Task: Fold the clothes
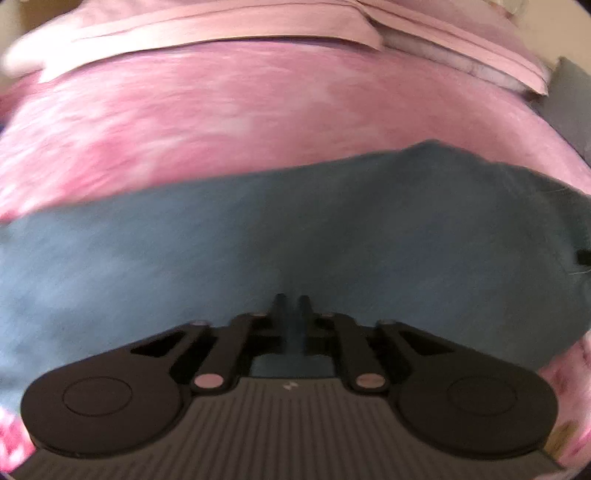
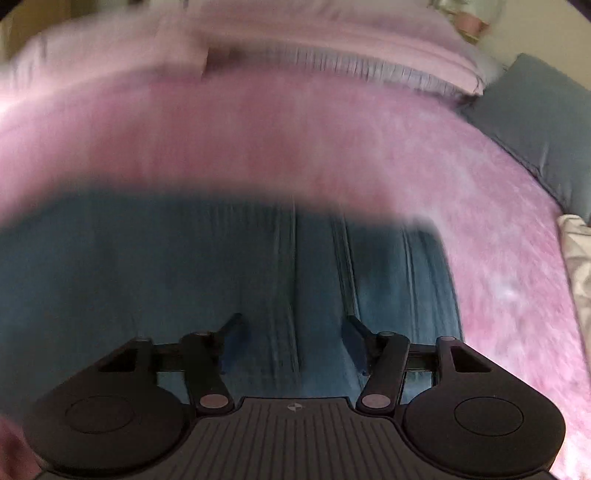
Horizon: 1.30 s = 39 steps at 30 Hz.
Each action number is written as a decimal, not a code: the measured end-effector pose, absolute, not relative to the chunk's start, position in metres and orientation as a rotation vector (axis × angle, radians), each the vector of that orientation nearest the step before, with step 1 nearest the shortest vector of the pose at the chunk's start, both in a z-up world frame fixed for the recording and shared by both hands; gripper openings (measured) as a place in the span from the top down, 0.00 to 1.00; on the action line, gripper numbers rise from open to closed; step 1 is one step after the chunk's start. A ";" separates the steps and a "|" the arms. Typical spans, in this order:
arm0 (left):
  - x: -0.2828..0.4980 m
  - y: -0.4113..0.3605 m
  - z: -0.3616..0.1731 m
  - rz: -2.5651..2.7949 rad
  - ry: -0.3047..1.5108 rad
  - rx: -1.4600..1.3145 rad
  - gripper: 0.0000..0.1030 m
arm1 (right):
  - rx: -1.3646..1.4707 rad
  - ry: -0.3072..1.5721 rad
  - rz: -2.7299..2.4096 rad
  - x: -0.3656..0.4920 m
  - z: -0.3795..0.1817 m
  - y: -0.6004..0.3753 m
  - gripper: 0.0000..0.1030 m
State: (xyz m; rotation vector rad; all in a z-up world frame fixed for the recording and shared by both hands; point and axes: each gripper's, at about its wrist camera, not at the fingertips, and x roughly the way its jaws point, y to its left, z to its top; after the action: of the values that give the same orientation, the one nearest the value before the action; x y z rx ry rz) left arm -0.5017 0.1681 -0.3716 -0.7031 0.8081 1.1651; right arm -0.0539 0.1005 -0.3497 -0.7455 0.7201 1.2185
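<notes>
A teal-blue garment (image 1: 295,240) lies spread on a pink bedspread (image 1: 221,122). In the left wrist view my left gripper (image 1: 291,299) is shut, its fingers nearly together with a fold of the blue cloth pinched between the tips. In the right wrist view the same garment (image 2: 184,273) fills the lower left, with long creases down its middle. My right gripper (image 2: 291,325) is open just above the cloth, its jaws wide apart with creased fabric between them. Both views are blurred by motion.
Pale pink pillows (image 1: 229,29) lie along the head of the bed, also in the right wrist view (image 2: 332,40). A grey-blue cushion (image 2: 543,125) sits at the right edge, and a white cloth (image 2: 576,258) lies beside it. Pink bedspread (image 2: 498,240) lies right of the garment.
</notes>
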 end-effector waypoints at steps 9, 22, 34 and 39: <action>-0.540 0.146 -0.345 1.175 0.681 -0.813 0.96 | -0.668 0.797 1.160 -0.094 -0.320 0.081 0.43; -0.572 0.124 -0.342 0.962 0.755 -0.684 0.97 | -0.726 0.887 1.064 -0.195 -0.328 0.062 0.44; -0.694 0.131 -0.354 1.266 0.659 -0.825 0.97 | -0.652 0.823 1.171 -0.250 -0.351 0.064 0.44; -0.674 0.132 -0.343 1.296 0.636 -0.825 0.83 | -0.578 0.791 1.177 -0.239 -0.343 0.059 0.43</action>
State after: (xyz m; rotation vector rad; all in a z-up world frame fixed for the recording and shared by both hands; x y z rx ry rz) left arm -0.6741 0.1321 -0.3431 -0.8247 0.6360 1.2963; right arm -0.2392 0.0589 -0.3432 -0.5781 0.7909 1.1769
